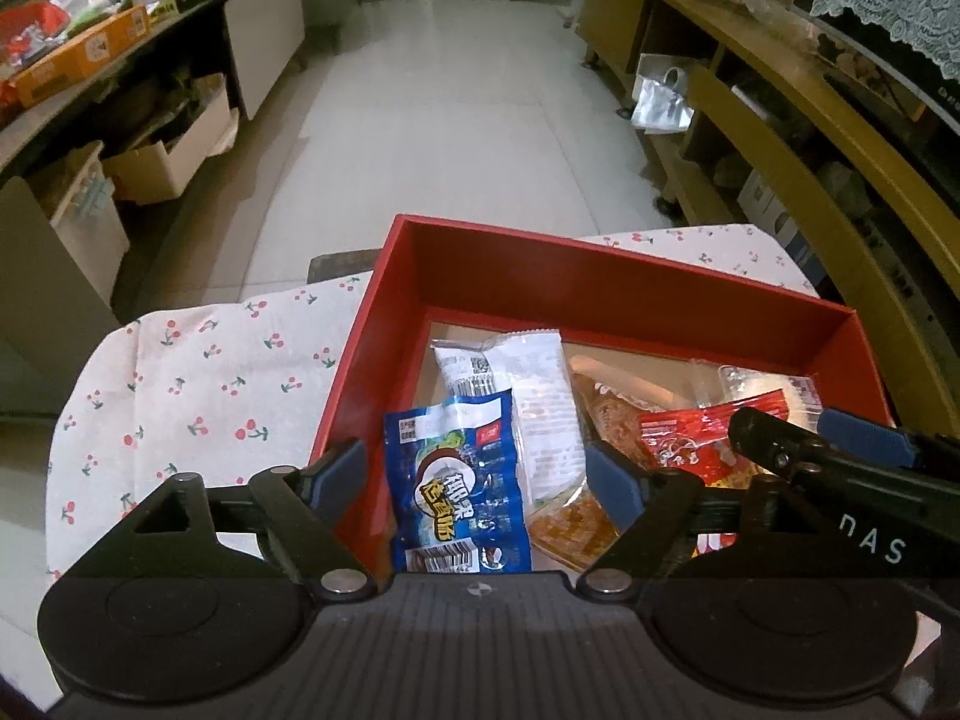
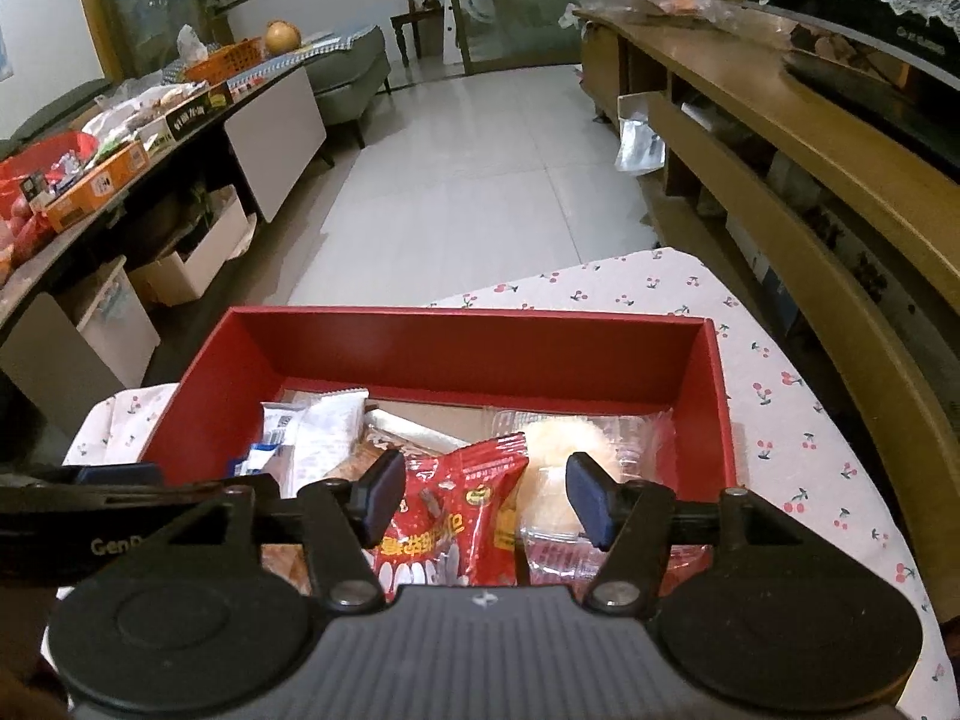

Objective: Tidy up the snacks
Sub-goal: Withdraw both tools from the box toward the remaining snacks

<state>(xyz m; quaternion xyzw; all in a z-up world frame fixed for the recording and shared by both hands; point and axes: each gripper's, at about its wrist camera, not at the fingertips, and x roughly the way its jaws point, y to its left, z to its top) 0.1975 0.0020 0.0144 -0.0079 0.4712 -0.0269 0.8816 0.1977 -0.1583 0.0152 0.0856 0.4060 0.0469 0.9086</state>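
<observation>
Two grippers hang over the same red box [image 1: 600, 276], which sits on a cherry-print cloth [image 1: 198, 372] and fills the lower middle of both views. In the left wrist view the left gripper [image 1: 477, 468] has its blue pads spread wide, one at the box's left wall, the other over the orange snack; the blue packet [image 1: 456, 480] lies between them, slack on the pile, and neither pad presses it. A white packet [image 1: 528, 384] lies just behind it. In the right wrist view the right gripper [image 2: 480, 498] stands parted too, more narrowly, with the red packet [image 2: 456, 516] between its pads; the left pad looks close to the packet's edge, but I see no pinch, and the wrapper rests on the heap. A clear pack with a pale round cake [image 2: 576, 450] sits just to its right.

So the snacks are in the box, jumbled and overlapping, not in rows.

What could go wrong: the two tools are crowded. The right gripper's finger juts in at the lower right of the left view, near the left gripper's right finger, so a careless lift or sideways shift could knock them together. The left gripper's left pad is at the box wall; catching it would drag the light box across the cloth. The wrappers are slick and puffed, so a shallow pinch may slip or snag a neighbouring packet
</observation>
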